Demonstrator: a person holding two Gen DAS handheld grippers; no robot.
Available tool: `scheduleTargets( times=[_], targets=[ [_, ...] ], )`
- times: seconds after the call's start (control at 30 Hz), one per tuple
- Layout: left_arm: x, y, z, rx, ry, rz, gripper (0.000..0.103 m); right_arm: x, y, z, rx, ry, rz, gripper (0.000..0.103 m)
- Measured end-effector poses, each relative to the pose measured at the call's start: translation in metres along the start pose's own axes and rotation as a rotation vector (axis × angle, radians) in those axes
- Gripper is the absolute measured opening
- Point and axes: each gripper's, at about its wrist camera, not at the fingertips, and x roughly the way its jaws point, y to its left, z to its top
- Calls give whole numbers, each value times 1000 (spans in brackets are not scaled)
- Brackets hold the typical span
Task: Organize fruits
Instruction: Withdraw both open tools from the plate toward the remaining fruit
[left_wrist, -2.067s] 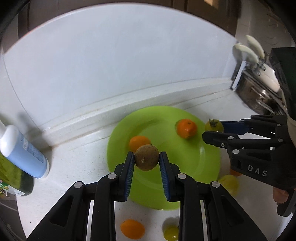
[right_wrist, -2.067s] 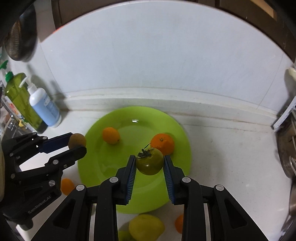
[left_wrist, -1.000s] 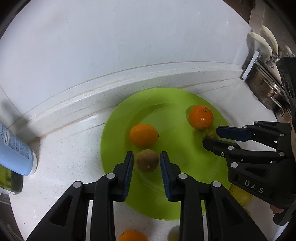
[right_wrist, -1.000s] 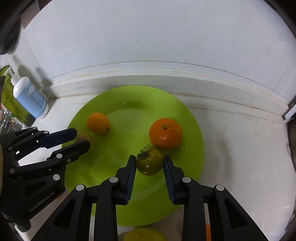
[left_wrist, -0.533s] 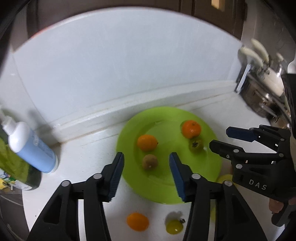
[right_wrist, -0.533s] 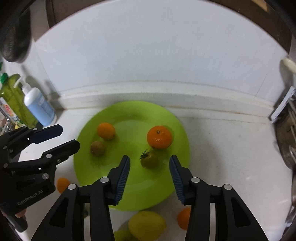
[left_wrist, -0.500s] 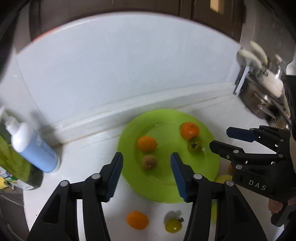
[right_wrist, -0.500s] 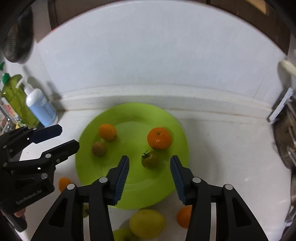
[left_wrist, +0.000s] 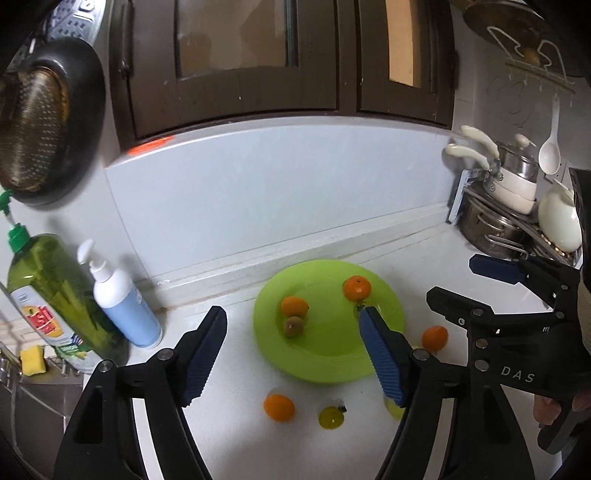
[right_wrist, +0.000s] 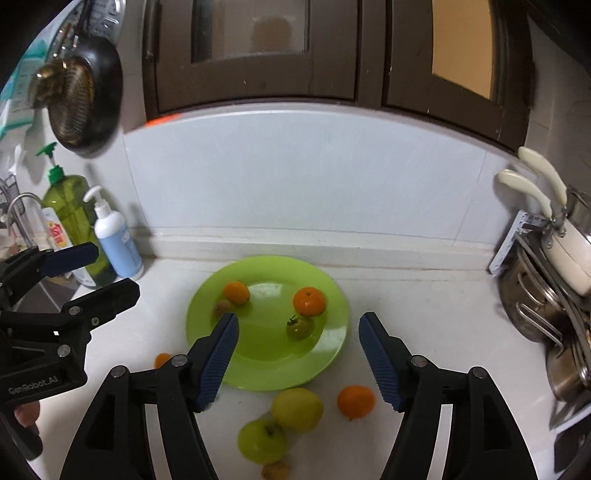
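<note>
A green plate (left_wrist: 332, 362) (right_wrist: 258, 373) lies on the white counter. On it sit a small orange (left_wrist: 294, 306) (right_wrist: 236, 292), a brown kiwi (left_wrist: 293, 326) (right_wrist: 222, 306), a tangerine (left_wrist: 357, 288) (right_wrist: 309, 301) and a green tomato (right_wrist: 299, 328). My left gripper (left_wrist: 293, 354) is open and empty, high above the plate's near side. My right gripper (right_wrist: 297, 354) is open and empty, also raised above the plate. On the counter lie an orange (left_wrist: 279, 407), a yellow tomato (left_wrist: 331, 418), another orange (left_wrist: 435, 338) (right_wrist: 355, 401), a lemon (right_wrist: 297, 409) and a green apple (right_wrist: 262, 440).
A blue-and-white pump bottle (left_wrist: 122, 302) (right_wrist: 116, 240) and a green detergent bottle (left_wrist: 55, 295) (right_wrist: 68, 218) stand at the left. Pots and pans on a rack (left_wrist: 509, 206) (right_wrist: 554, 280) stand at the right. A small brown fruit (right_wrist: 275, 470) lies at the near edge.
Both grippers let go of the kiwi and the green tomato onto the plate, opened wide and pulled back and up, so more of the counter shows.
</note>
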Motion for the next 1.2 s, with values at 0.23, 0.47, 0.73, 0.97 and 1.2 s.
scheduleTargets(
  times=[0.23, 0.47, 0.73, 0.97, 1.2],
  targets=[
    [-28, -8, -17, 20, -24, 17, 76, -31, 7, -15, -17, -41, -4, 72],
    [-44, -12, -36, 20, -36, 18, 77, -49, 13, -42, 26, -44, -17, 72],
    [-53, -16, -61, 27, -38, 22, 77, -62, 18, -68, 54, -53, -51, 72],
    [-49, -19, -89, 64, -23, 9, 76, -67, 25, -96, 63, -40, -74, 72],
    [-39, -25, -109, 128, 1, -3, 76, -57, 33, -119, 41, 2, -103, 72]
  ],
)
